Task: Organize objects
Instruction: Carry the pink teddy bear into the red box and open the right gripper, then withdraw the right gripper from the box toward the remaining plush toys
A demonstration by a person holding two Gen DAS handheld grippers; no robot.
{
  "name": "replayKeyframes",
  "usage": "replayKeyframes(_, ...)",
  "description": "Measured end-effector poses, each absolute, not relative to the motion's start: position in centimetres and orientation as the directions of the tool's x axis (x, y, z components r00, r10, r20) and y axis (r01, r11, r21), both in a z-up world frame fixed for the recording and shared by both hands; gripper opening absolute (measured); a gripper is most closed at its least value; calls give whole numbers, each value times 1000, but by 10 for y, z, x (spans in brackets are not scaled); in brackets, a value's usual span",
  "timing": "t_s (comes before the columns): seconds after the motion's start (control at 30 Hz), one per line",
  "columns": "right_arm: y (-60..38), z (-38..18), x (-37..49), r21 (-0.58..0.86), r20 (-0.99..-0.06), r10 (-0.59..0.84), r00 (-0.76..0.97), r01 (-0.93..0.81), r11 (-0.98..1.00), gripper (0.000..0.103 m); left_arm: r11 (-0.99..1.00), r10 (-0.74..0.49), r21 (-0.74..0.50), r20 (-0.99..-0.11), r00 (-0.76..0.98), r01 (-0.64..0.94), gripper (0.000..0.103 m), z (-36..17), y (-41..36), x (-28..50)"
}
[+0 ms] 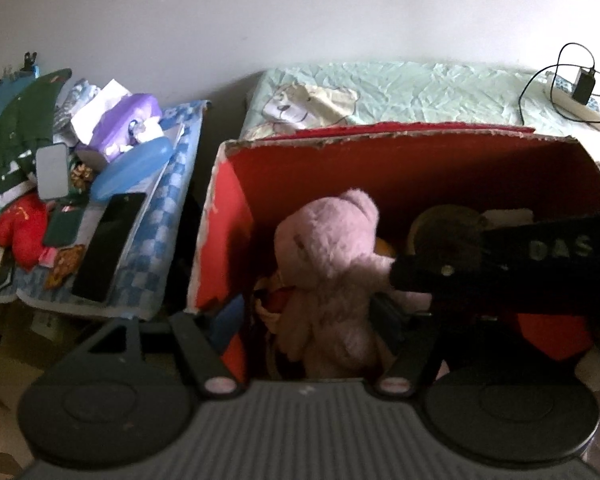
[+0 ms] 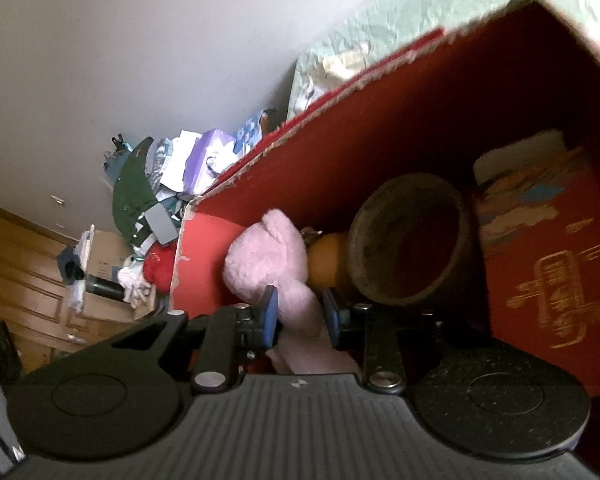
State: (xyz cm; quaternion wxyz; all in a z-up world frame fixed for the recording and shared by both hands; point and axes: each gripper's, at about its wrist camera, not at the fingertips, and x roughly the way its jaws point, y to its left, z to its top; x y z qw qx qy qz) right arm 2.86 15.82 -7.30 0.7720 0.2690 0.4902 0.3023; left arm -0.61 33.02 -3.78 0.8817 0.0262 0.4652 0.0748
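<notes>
**Ana:** Right wrist view first. The right hand-held gripper (image 2: 299,316) is clamped on the pink plush bear (image 2: 266,258); both blue pads (image 2: 271,312) press into its lower body, and its head sticks up past them.

**Ben:** And where is the bear?

**Ana:** Inside the red cardboard box (image 2: 379,120), near the left end. Just to its right sits an orange object (image 2: 327,258), then a round brown pot (image 2: 409,240) lying on its side with its mouth toward the camera, then a red carton with gold print (image 2: 547,272).

**Ben:** What does the left wrist view give?

**Ana:** The same box (image 1: 379,160) from above, its top edges torn, standing against a bed with a pale green sheet (image 1: 419,88). The bear (image 1: 331,264) is upright in it, and the right gripper (image 1: 479,264) reaches in from the right and meets the bear's side.

**Ben:** The left hand-held gripper?

**Ana:** Its (image 1: 303,320) jaws stand apart on either side of the bear's lower body. Whether they press on it I cannot tell; the tips are in shadow.

**Ben:** Anything outside the box?

**Ana:** To the left, a cluttered blue checkered surface (image 1: 160,240): a black phone (image 1: 108,248), a blue oval case (image 1: 134,168), a purple tissue pack (image 1: 120,124), a green garment (image 1: 24,128) and a red plush toy (image 1: 20,228). On the bed's far right, a charger and its cable (image 1: 579,88).
</notes>
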Motion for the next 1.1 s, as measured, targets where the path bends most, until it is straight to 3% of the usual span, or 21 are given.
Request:
replayKeyframes(0.3, 150, -64, 11, 565, -648, 629, 429, -283, 775, 30, 982, 187, 147, -817, 546, -117, 77, -38, 316, -6)
replayKeyframes(0.8, 140, -63, -6, 518, -657, 588, 472, -284, 807, 30, 983, 184, 157, -820, 542, -97, 83, -46, 300, -9)
replayKeyframes(0.93, 125, -52, -10, 485, -629, 561, 538, -293, 824, 31, 988, 156, 139, -819, 553, -73, 76, -40, 296, -7)
replayKeyframes(1.1, 105, -41, -13, 472, -588, 527, 613, -270, 840, 29, 998, -41, -55, -803, 595, -5, 65, -22, 301, -3)
